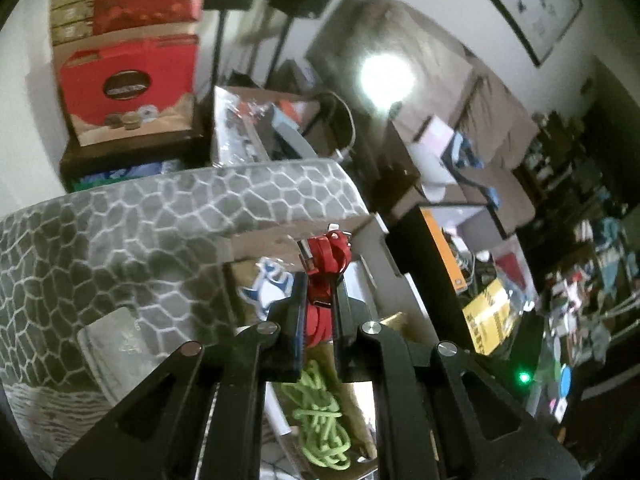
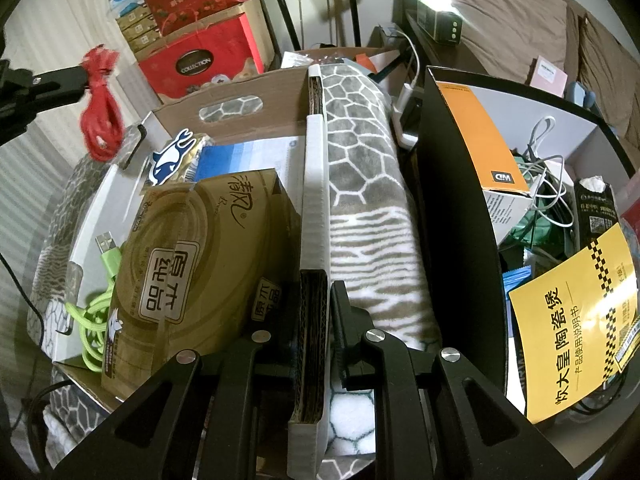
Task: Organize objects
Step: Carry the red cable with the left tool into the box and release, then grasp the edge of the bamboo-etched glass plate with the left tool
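Right gripper up close, jaws clamped on the cardboard box by its side wall, steadying it beside the tissue box and green cable. Farther off, the left gripper pinches the coiled red cable above the box. Looks like the drop-in step: lower it, then release.

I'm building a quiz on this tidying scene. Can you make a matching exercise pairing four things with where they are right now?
Things:
1. red cable
2. green cable
3. gold tissue box
4. yellow booklet

Places:
A. in the black bin on the right
B. clamped in the left gripper, held in the air
C. lying in the cardboard box, left of the tissue box
D. in the cardboard box, beside its right wall

Pairs: 1-B, 2-C, 3-D, 4-A
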